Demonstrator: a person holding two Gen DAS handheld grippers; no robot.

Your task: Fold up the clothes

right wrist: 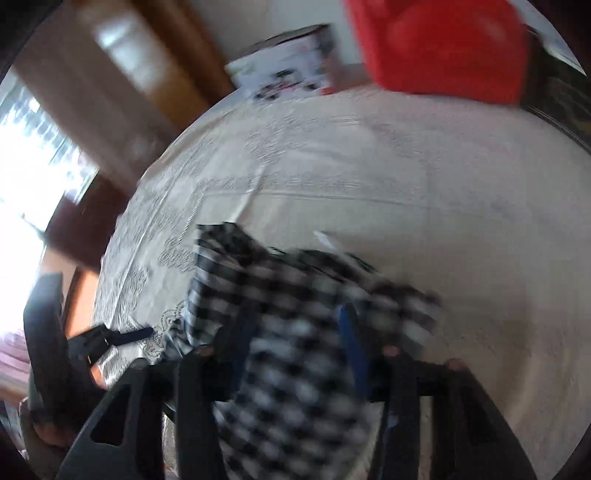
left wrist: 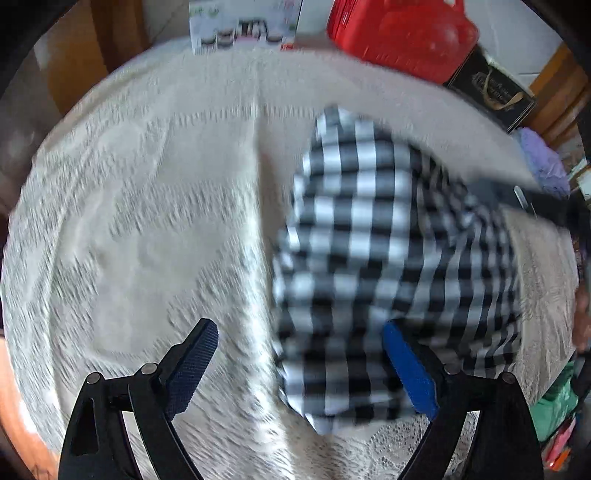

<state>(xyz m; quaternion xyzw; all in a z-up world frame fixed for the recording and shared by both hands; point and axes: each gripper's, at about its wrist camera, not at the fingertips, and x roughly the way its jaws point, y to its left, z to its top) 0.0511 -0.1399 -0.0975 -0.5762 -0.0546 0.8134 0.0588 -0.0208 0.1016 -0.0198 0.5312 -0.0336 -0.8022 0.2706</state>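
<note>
Left gripper (left wrist: 299, 363) gaping, empty | right gripper (right wrist: 295, 332) seemingly pinching checked cloth (left wrist: 369, 240) | tablecloth (left wrist: 147, 221) bare leftward

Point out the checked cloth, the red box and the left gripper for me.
checked cloth (left wrist: 369, 236): left wrist view, middle of the fabric.
red box (left wrist: 402, 33): left wrist view, its front face.
left gripper (left wrist: 299, 373): left wrist view, midway between its open fingertips, over the cloth's edge.

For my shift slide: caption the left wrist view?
Open left gripper above checked cloth on lace-covered table.
</note>
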